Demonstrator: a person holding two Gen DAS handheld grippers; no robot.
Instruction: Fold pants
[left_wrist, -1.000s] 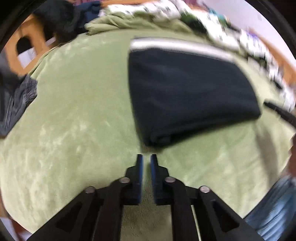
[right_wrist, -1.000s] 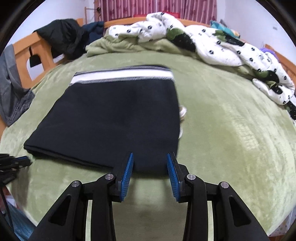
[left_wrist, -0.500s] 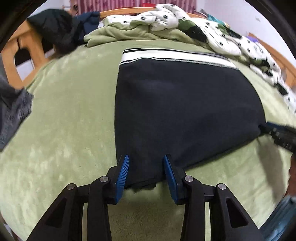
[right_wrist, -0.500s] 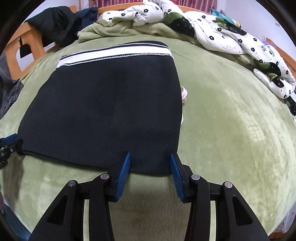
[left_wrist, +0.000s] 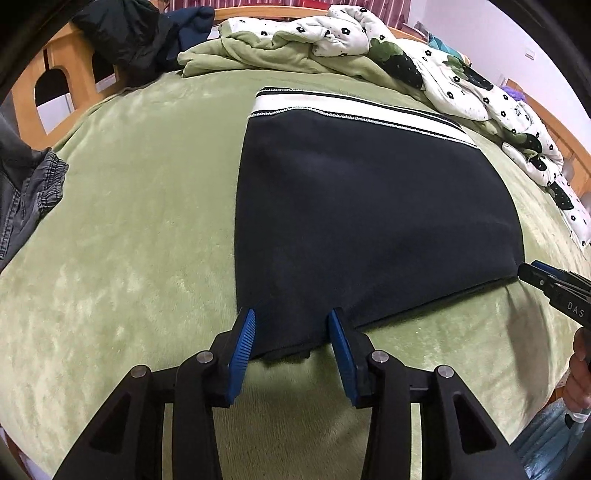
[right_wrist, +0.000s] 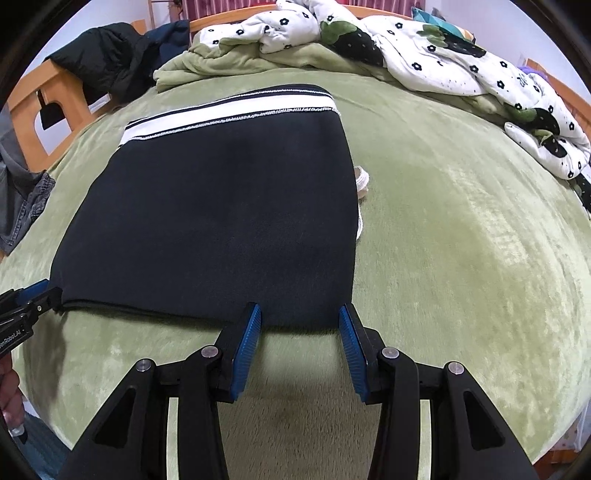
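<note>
Pants: dark, already folded into a flat block on the green blanket; the white-striped waistband lies at 12 o'clock, the near edge at 6 o'clock by my tools.
Left gripper: my jaws have just been opening and now stand partly apart, astride the near left corner; the cloth sits between the pads but is not pinched.
Right gripper: partly apart as well, having just widened, astride the near right corner, pads not pressing.
Cord: a white drawstring pokes out from under the pants at 3 o'clock in the right view.
Risk 1: closing on the top layer only would, I judge, peel the stack apart.
Risk 2: uneven lifting between my 2 hands would skew the next fold.
Risk 3: the plush blanket may get caught in a low grab.
Surroundings: quilt and jacket at 12 o'clock, well apart.
</note>
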